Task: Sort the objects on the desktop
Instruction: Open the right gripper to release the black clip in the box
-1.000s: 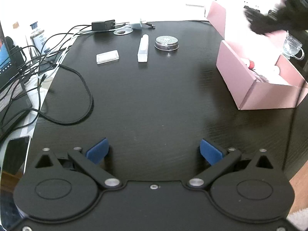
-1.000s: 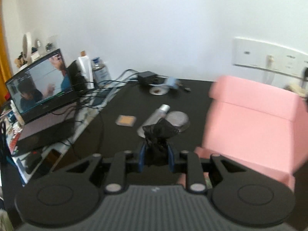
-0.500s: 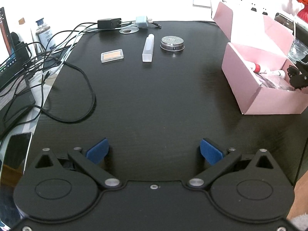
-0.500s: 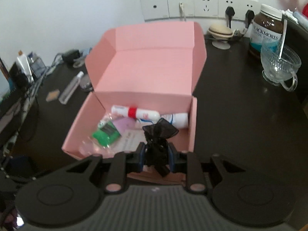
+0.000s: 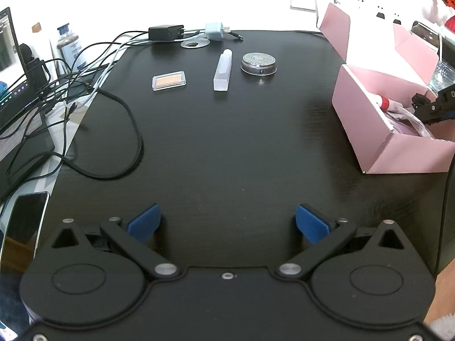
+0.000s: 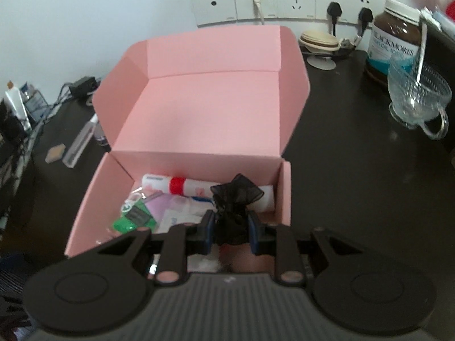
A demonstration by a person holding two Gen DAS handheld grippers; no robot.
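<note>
1. The right gripper (image 6: 229, 231) is pinching a black mesh pouch (image 6: 233, 199) between its fingers, holding it over the near end of the open pink box (image 6: 199, 108).
2. The left gripper (image 5: 227, 223) is hovering above the dark desk (image 5: 227, 147), its fingers spread wide and gripping nothing.
3. A clear tube (image 5: 222, 71), a small flat case (image 5: 169, 80) and a round metal tin (image 5: 258, 63) are lying near the desk's far edge.

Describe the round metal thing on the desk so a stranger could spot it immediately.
On the black desk, look toward the far edge, left of the open pink box. The round metal tin lies just right of a clear tube; its perforated lid sets it apart.
</note>
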